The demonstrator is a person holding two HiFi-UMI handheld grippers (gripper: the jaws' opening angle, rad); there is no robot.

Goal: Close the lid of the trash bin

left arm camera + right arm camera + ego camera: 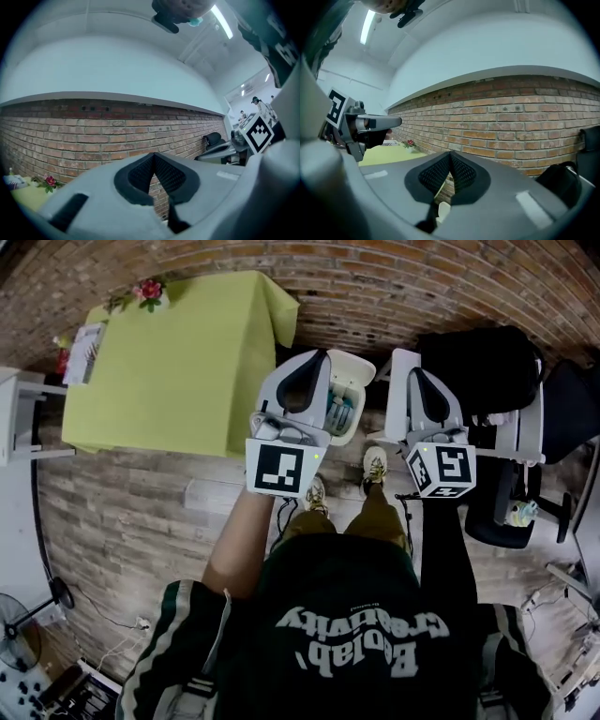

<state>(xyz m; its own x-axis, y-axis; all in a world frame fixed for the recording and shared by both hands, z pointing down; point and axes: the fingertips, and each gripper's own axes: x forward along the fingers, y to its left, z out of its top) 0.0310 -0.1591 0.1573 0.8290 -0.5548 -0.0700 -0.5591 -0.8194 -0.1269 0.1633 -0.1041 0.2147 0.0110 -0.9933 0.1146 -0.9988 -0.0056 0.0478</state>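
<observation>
A white trash bin (359, 381) stands on the floor by the brick wall, seen from above in the head view, with its top open and bluish contents showing inside. My left gripper (319, 354) is held just left of the bin and above it, jaws shut with nothing between them. My right gripper (413, 369) hovers just right of the bin, also shut and empty. In the left gripper view the pads (153, 154) meet in front of the brick wall. In the right gripper view the pads (450, 153) meet too, and a small white patch shows below them.
A table with a green cloth (178, 362) stands left of the bin, with flowers (148, 289) at its far corner. A black office chair (487, 362) and a grey stand (527, 432) are at the right. The person's shoes (375, 465) stand close before the bin.
</observation>
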